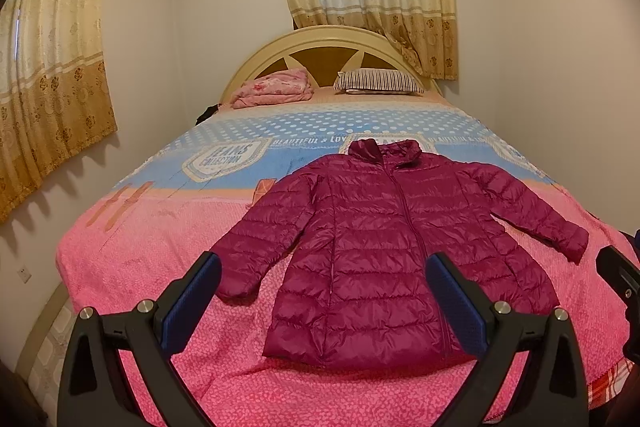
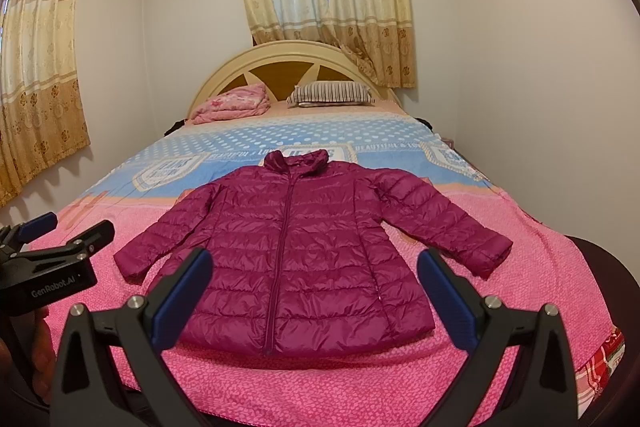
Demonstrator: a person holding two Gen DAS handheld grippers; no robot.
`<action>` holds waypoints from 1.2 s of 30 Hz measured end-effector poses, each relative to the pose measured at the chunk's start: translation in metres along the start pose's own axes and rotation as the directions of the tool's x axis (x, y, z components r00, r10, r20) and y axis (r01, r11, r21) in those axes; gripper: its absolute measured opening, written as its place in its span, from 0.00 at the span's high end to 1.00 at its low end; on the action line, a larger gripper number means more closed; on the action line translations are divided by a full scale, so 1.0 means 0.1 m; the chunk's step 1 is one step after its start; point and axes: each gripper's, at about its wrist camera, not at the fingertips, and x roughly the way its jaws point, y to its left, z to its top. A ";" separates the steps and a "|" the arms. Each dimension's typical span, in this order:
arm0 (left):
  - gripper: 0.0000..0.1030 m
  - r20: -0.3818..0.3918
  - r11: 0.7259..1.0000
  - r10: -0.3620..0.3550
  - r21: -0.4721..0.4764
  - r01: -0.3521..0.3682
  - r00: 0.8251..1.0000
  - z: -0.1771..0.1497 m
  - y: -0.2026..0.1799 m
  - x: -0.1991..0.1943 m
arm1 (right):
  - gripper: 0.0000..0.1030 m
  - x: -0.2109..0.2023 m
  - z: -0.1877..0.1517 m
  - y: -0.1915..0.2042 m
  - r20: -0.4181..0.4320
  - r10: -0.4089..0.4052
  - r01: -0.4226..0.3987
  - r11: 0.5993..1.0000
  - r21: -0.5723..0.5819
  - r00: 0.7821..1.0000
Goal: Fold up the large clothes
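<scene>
A magenta quilted puffer jacket [image 1: 384,251] lies flat on the bed, zipped, front up, collar toward the headboard and both sleeves spread out; it also shows in the right wrist view [image 2: 308,251]. My left gripper [image 1: 324,263] is open and empty, held above the foot of the bed short of the jacket's hem. My right gripper [image 2: 314,259] is open and empty, also short of the hem. The left gripper shows at the left edge of the right wrist view [image 2: 60,227], open.
The bed has a pink and blue cover [image 1: 132,267] and a cream headboard [image 1: 320,43]. A folded pink quilt [image 1: 272,89] and a striped pillow [image 1: 378,81] lie at the head. Walls stand close on both sides, with curtains [image 1: 48,67] at left and behind.
</scene>
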 end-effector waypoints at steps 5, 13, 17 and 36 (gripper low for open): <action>0.01 -0.004 1.000 -0.002 -0.004 0.002 1.000 -0.01 0.00 0.02 | 0.00 0.01 -0.02 0.00 -0.001 0.002 -0.002 1.000 0.002 1.000; 0.01 -0.006 1.000 -0.002 -0.001 0.002 1.000 0.00 -0.01 0.02 | 0.00 0.00 0.00 -0.01 0.001 -0.003 0.003 1.000 0.004 1.000; 0.01 -0.005 1.000 -0.003 -0.002 0.003 1.000 0.00 -0.01 0.02 | 0.00 0.00 0.00 -0.01 0.002 -0.003 0.003 1.000 0.005 1.000; 0.01 -0.002 1.000 -0.010 -0.009 0.010 1.000 0.01 -0.03 0.04 | 0.00 0.02 -0.03 0.01 -0.002 -0.001 0.001 1.000 0.009 1.000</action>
